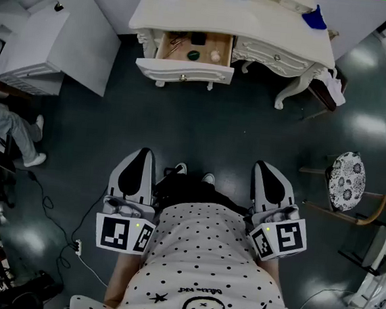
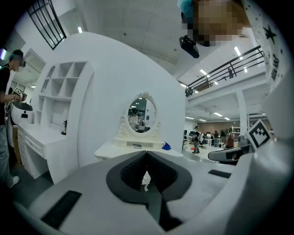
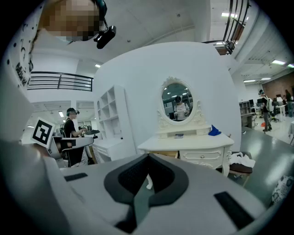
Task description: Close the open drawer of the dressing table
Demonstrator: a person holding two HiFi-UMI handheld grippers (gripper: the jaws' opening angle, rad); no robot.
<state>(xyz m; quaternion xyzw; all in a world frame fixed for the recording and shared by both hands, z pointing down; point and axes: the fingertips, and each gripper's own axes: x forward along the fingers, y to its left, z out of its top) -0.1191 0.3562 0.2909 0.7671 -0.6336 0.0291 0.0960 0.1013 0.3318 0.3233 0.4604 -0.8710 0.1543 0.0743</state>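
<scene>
The drawer (image 1: 186, 71) stands pulled out below the glossy cream worktop (image 1: 226, 21) at upper centre. It has a curved white front with a small knob and a bare wooden inside holding small items. Lower in the frame, the left tool (image 1: 141, 153) and right tool (image 1: 262, 167) are pressed together, pinching nothing.

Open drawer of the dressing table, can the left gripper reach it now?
Probably not yet: left gripper sits well back from the drawer, but only bare floor lies between; a step forward should do.

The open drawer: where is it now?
Head view, top centre: the open drawer juts from the left half of the dressing table, beside a shut drawer.
</scene>
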